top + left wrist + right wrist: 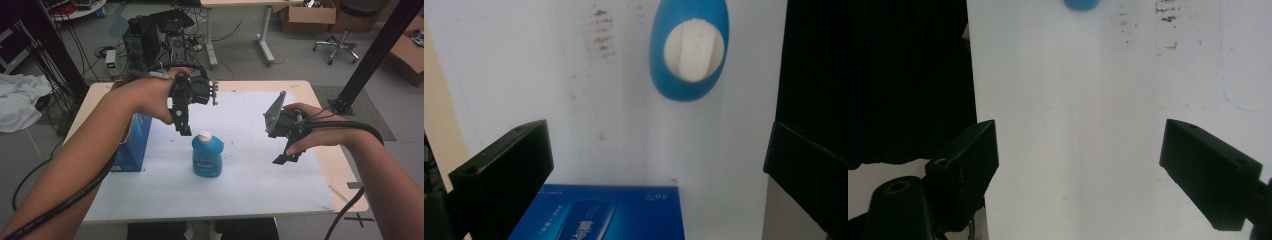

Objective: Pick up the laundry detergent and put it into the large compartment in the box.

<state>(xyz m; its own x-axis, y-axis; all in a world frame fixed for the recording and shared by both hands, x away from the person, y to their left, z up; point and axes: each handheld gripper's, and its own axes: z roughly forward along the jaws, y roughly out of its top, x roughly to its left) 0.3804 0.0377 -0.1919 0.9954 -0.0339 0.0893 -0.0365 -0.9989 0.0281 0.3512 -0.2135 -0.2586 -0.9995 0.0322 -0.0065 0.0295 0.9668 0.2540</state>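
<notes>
A blue bottle with a white cap stands upright in the middle of the white sheet. My left gripper hovers just behind and left of it, pointing down, open and holding nothing. From above, in the left gripper view, the bottle sits ahead of the wide-apart jaws, and a blue box lies below them. That box stands at the sheet's left edge. My right gripper hangs to the bottle's right, open and empty. In the right gripper view the gripper faces bare sheet, with the bottle's edge at the top.
The sheet covers a wooden table and carries brown stains. A black slanted pole rises past the right corner. White cloth lies off the left side. Computer gear and cables sit on the floor behind.
</notes>
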